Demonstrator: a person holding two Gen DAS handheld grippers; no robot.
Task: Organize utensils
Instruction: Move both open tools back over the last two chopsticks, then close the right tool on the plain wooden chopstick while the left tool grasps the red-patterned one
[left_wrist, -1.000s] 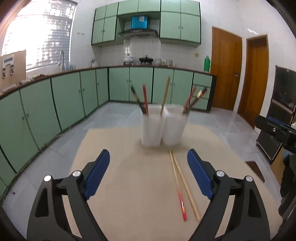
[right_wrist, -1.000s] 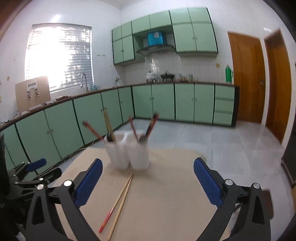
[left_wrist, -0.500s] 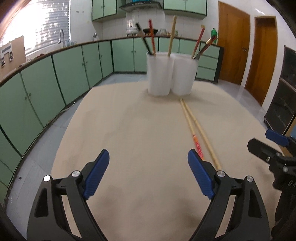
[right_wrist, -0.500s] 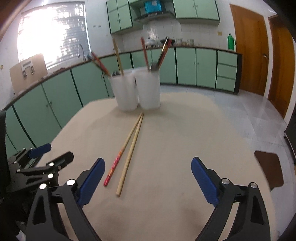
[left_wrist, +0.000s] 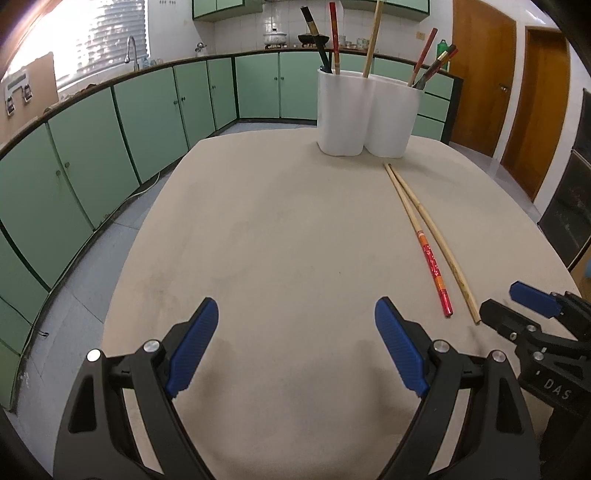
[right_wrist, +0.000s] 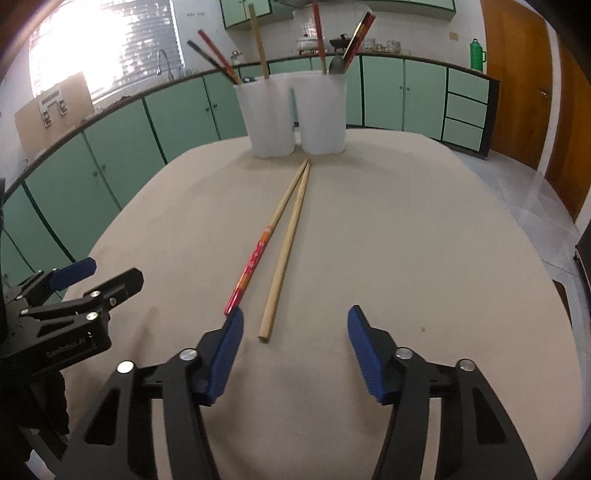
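Note:
Two chopsticks lie side by side on the beige table (left_wrist: 277, 240): one with a red patterned end (left_wrist: 430, 254) (right_wrist: 251, 264) and one plain wooden (left_wrist: 436, 240) (right_wrist: 286, 247). At the far edge stand two white holders (left_wrist: 369, 112) (right_wrist: 295, 114), joined side by side, with several chopsticks upright in them. My left gripper (left_wrist: 295, 350) is open and empty, low over the near table, left of the loose pair. My right gripper (right_wrist: 295, 350) is open and empty, its left finger just behind the red end. Each gripper shows in the other's view (left_wrist: 535, 321) (right_wrist: 74, 291).
Green kitchen cabinets (left_wrist: 110, 122) run along the left and back walls under a window. Wooden doors (left_wrist: 480, 74) stand at the right. The table's edges drop to a tiled floor (right_wrist: 517, 173) on all sides.
Both grippers have come down and back toward the near table edge, so the holders look farther and the loose chopsticks lie closer. Both stay open.

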